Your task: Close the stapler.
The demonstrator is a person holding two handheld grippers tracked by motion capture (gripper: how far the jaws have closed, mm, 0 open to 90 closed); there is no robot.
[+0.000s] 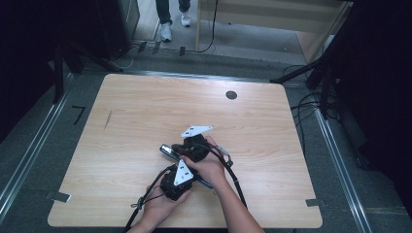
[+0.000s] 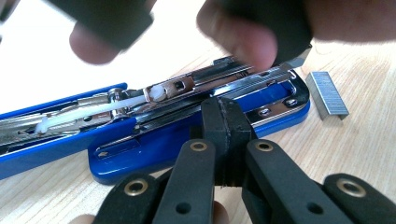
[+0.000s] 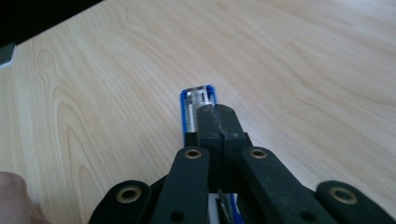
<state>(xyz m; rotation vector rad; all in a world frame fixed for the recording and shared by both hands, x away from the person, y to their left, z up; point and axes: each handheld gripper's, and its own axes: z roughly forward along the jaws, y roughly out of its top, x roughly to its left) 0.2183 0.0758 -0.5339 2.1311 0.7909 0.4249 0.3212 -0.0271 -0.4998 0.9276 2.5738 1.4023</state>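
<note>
Two grippers meet over a blue stapler (image 2: 187,135) lying opened out on the table (image 1: 136,121), toward the middle of its near edge. At the left, the left gripper (image 2: 226,122) has its jaws clenched together with nothing between them, its tip against the stapler's base. Right of it, the right gripper (image 3: 218,122) is likewise clenched empty, resting on the stapler's metal channel. A strip of staples (image 2: 328,94) lies just beside the stapler's end, and a dark round hole (image 1: 231,95) sits near the table's far edge.
</note>
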